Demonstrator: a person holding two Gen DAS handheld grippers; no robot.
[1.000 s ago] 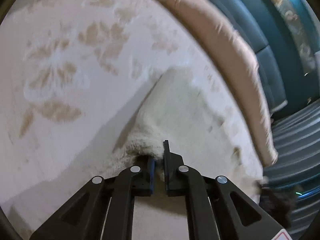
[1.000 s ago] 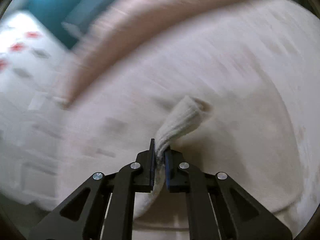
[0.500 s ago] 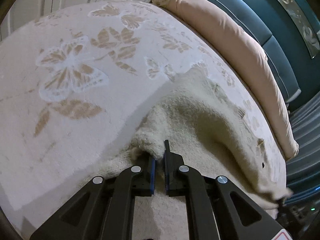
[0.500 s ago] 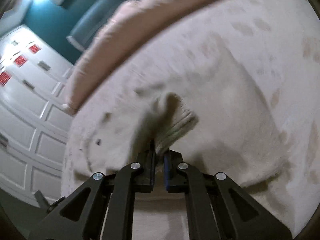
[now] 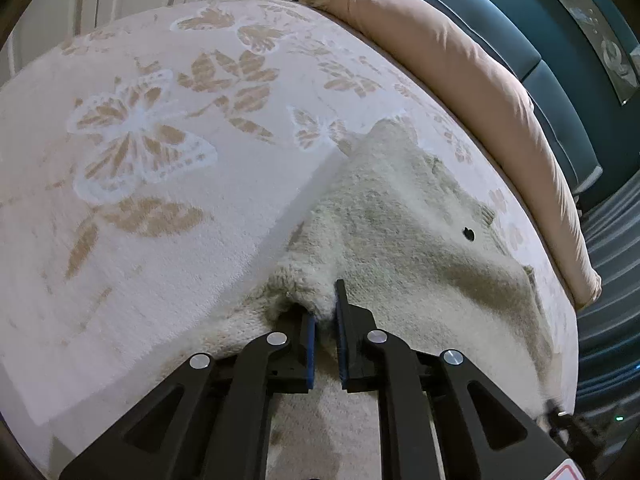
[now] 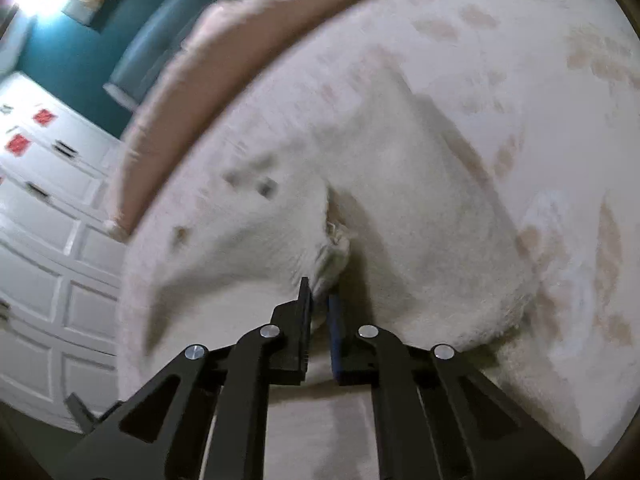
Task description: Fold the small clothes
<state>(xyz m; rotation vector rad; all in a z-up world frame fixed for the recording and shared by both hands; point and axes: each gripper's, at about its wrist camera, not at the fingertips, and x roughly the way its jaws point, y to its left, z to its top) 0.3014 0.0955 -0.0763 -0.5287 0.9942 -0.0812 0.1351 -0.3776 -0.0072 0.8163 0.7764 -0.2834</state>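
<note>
Left wrist view: left gripper (image 5: 325, 320), black two-finger frame with blue pads, jaws just now easing apart, a tuft of cream fuzzy knitted garment (image 5: 416, 240) between them, pads (image 5: 310, 340) barely touching the pile. Garment spread on pale pink bedspread with tan butterfly and leaf pattern (image 5: 152, 152); small dark button-like spot on knit. Long peach bolster pillow (image 5: 480, 92) along far bed edge; teal padded headboard (image 5: 532, 64) behind.

Right wrist view, blurred: right gripper (image 6: 320, 300) clenched on a bunched fold of the same garment (image 6: 280, 216), lifted off the bedspread. White panelled cupboard doors (image 6: 48, 240) at left.
</note>
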